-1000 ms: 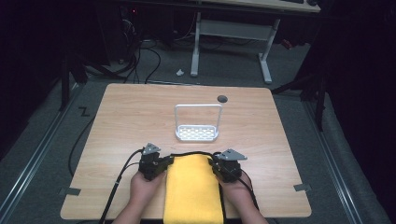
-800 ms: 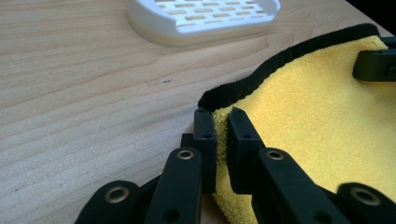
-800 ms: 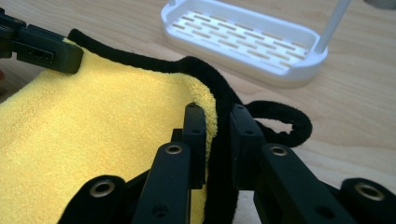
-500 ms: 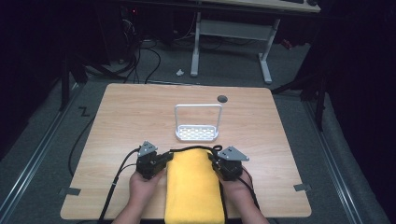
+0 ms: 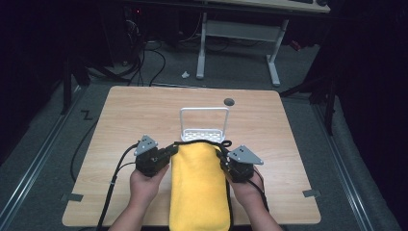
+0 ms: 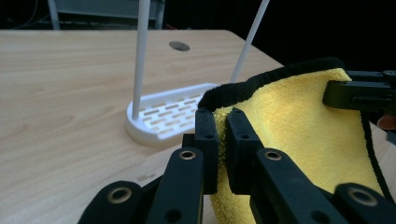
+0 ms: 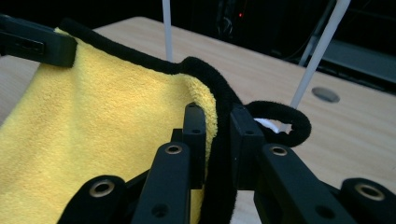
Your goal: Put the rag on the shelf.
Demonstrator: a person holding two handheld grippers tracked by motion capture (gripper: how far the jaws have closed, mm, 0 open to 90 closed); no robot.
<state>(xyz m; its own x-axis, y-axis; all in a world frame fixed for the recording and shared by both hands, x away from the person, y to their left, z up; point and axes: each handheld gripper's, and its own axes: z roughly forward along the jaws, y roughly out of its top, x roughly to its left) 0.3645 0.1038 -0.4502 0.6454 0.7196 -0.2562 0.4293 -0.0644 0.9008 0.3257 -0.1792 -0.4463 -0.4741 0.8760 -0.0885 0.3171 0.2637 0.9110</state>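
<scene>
A yellow towel [image 5: 199, 187] with black trim lies lengthwise on the wooden table [image 5: 125, 115], its far edge lifted. My left gripper [image 5: 175, 149] is shut on the far left corner, and my right gripper [image 5: 221, 156] is shut on the far right corner. In the left gripper view the jaws pinch the towel [image 6: 299, 121] at its black-edged corner, with the white rack [image 6: 173, 116] just beyond. In the right gripper view the jaws clamp the black trim [image 7: 219, 140], and a black hanging loop [image 7: 280, 121] curls off the corner. The white rack [image 5: 204, 125] stands right behind the raised edge.
A round dark grommet [image 5: 229, 102] sits in the table behind the rack. Black cables [image 5: 115, 178] trail from the grippers over the near edge. Beyond the table stand white desk legs [image 5: 274, 57] on a dark floor.
Both hands have risen, lifting the towel's far edge off the table and closer to the rack. Both grips have held.
</scene>
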